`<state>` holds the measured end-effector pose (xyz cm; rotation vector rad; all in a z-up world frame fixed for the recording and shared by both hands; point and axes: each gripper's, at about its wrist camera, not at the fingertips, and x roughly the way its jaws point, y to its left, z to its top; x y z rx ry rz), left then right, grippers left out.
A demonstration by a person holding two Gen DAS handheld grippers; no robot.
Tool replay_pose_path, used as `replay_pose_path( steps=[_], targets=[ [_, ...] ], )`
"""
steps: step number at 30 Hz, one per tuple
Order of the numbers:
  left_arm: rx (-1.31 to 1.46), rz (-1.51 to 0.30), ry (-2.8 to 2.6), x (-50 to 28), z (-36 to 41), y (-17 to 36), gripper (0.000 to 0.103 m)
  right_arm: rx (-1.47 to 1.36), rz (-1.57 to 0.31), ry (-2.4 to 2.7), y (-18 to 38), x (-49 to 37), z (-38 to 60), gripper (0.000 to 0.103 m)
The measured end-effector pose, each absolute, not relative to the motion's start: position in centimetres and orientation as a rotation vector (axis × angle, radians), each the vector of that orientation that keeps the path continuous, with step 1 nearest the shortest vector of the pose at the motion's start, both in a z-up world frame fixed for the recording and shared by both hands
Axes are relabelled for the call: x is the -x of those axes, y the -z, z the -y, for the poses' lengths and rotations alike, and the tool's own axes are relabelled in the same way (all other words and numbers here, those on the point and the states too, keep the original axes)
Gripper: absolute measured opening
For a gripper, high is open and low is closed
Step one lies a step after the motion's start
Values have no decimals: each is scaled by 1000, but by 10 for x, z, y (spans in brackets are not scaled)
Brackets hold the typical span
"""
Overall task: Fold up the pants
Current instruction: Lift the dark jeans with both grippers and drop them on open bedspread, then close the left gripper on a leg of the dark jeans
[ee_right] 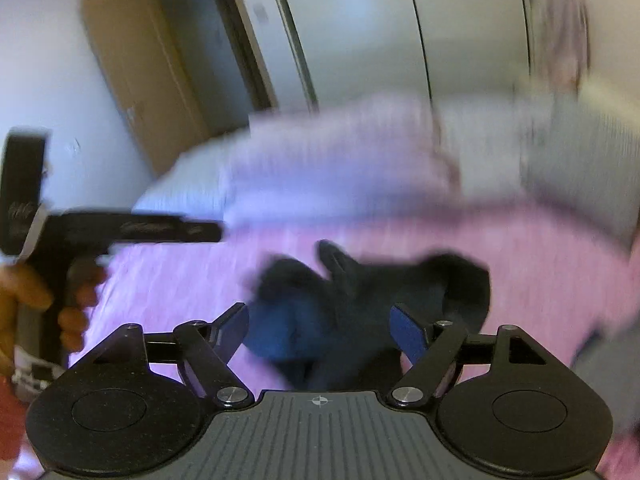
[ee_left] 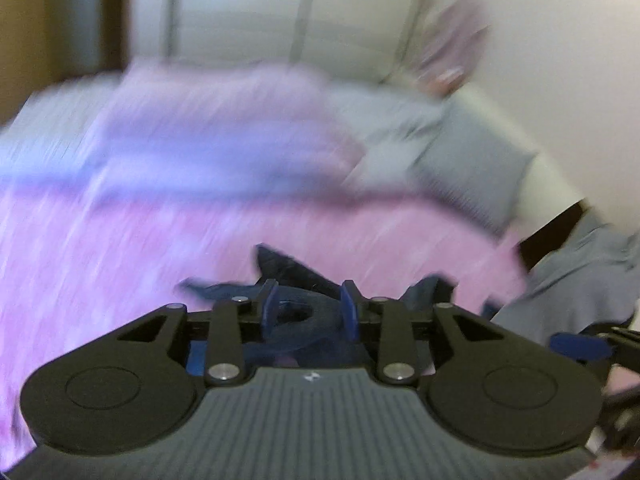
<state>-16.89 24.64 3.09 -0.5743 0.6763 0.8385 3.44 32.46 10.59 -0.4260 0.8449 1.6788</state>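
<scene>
Right wrist view: dark pants lie bunched on the pink bed, ready for folding; right tool spread over them, left tool parted, gripping nothing.

Lighting: soft, even indoor light, moderately bright, source not visible; no hard shadows, no glare. Colour cast cool, violet-pink over the bedspread. Blur: heavy motion streaking across the background in both views — the dark pants are smeared, edges indistinct. Near gripper bodies sharp. Distortion: strong fisheye curvature, dark vignetted corners.
</scene>
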Motion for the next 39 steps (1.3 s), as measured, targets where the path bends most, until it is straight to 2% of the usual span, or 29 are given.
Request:
replay_pose_path(
  steps=[4, 8, 12, 16, 27, 39],
  targets=[
    [702, -767, -936, 227, -206, 9, 28, 469, -1018, -1668, -68, -43, -323, 75],
    [740, -809, -957, 247, -171, 27, 31, 562, -1033, -1643, -32, -40, -278, 75],
    [726, -826, -983, 240, -152, 38, 38, 611, -1039, -1646, 3, -36, -222, 75],
    [724, -845, -993, 234, -118, 47, 39, 656, -1034, -1657, 26, -32, -179, 75],
    [742, -844, -1007, 227, -60, 60, 46, 699, -1017, -1652, 40, -46, -151, 75],
    [719, -872, -949, 235, -90, 63, 51, 707, -1010, -1601, 42, -25, -167, 75]
  ],
)
